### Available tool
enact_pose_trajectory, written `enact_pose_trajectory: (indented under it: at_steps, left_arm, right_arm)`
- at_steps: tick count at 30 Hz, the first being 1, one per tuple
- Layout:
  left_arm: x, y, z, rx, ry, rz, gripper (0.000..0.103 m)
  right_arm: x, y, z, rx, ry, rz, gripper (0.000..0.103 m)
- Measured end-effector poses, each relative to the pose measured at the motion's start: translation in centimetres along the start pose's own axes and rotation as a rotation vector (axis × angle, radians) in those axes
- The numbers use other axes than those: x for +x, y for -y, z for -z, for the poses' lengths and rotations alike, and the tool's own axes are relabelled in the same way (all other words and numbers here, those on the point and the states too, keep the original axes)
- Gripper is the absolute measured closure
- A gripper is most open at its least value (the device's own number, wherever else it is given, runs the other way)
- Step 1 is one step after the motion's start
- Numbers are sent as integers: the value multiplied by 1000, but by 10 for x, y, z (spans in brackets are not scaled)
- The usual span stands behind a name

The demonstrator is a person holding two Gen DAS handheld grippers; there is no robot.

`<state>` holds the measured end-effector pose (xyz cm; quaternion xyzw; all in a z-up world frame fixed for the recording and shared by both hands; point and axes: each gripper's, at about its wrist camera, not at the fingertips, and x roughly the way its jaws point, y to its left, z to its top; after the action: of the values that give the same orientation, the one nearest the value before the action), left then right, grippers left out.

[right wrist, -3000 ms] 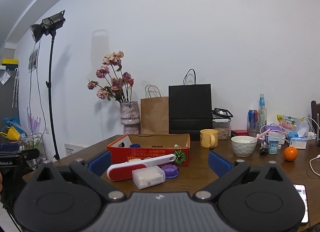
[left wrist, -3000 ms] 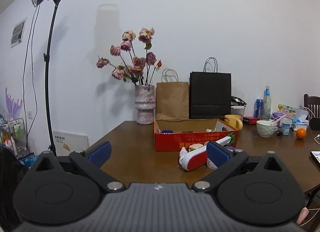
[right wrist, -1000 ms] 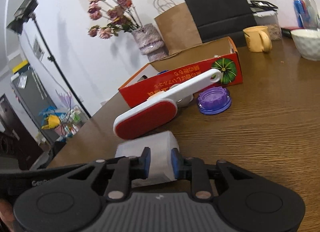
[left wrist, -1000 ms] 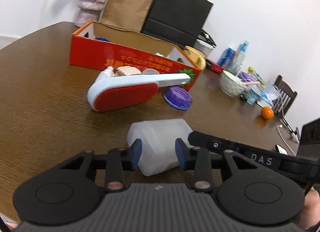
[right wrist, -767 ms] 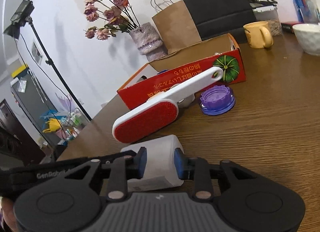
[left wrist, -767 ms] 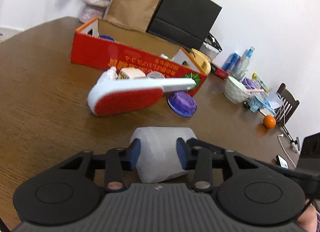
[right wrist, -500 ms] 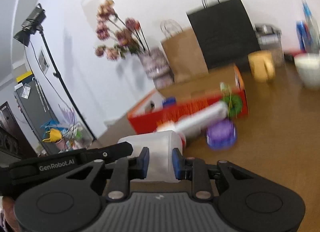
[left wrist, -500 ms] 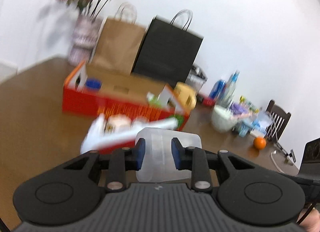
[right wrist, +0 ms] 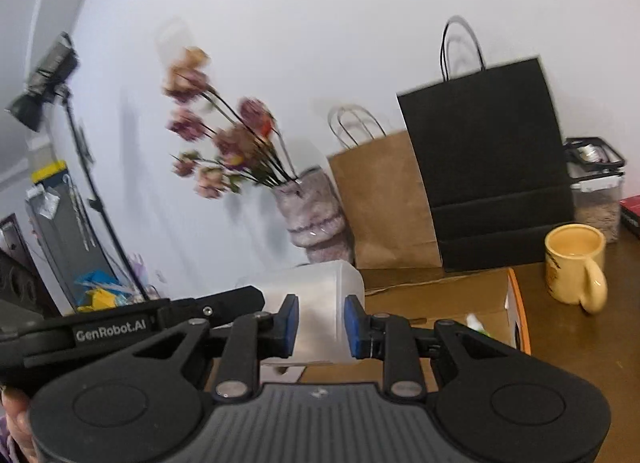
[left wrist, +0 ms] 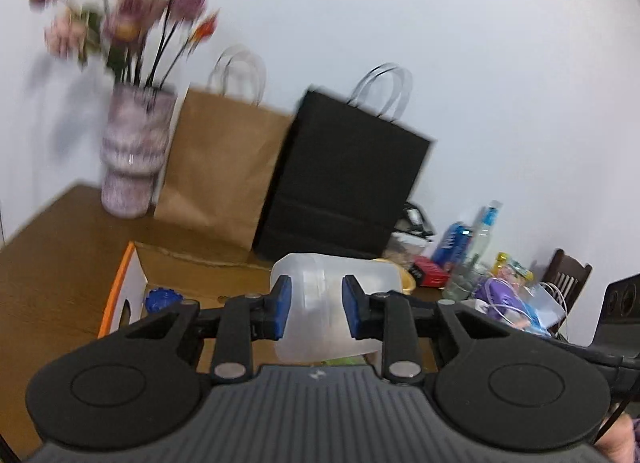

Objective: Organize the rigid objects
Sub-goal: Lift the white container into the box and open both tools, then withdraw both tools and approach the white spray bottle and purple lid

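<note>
Gripping one translucent plastic container [left wrist: 316, 295], both tongs, left tongs [left wrist: 314, 311] and right tongs [right wrist: 321, 325], are clamping it; cardboard box [left wrist: 192, 275] below is sitting partly hidden, blurry.

Container [left wrist: 316, 295] frosted translucent plastic, smooth. Gripper pads [left wrist: 282, 309] blue, matt; bodies black matt plastic, ribbed. Box [left wrist: 192, 271] raw cardboard inside. Table [left wrist: 48, 247] brown wood, visible grain. Bags [right wrist: 384, 199] matt paper. Mug [right wrist: 576, 267] glossy ceramic.

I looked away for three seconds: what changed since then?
Both grippers closed on the translucent plastic box from opposite ends, left hand-held gripper and right hand-held gripper, and lifted it off the table over the cardboard box. Vase and bags stayed put.
</note>
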<state>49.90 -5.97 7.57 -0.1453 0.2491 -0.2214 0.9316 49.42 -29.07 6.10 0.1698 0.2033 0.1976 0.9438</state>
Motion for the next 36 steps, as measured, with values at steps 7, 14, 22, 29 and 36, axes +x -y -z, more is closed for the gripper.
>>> enact_pose_trajectory:
  at_steps: [7, 14, 22, 29, 36]
  left_arm:
    - [108, -72, -19, -82, -159, -86, 75]
    - [185, -121, 0, -151, -338, -146, 76]
    - [173, -116, 1, -159, -309, -175, 73]
    - [66, -75, 8, -43, -116, -148, 42]
    - [-51, -40, 57, 93, 8, -239, 30]
  right_arm:
    - [130, 45, -13, 81, -207, 50, 79]
    - [208, 67, 15, 82, -327, 173, 79]
    - [194, 67, 16, 77, -311, 173, 78]
    - [104, 36, 3, -73, -201, 166, 60]
    - [-8, -16, 34, -264, -80, 138, 54]
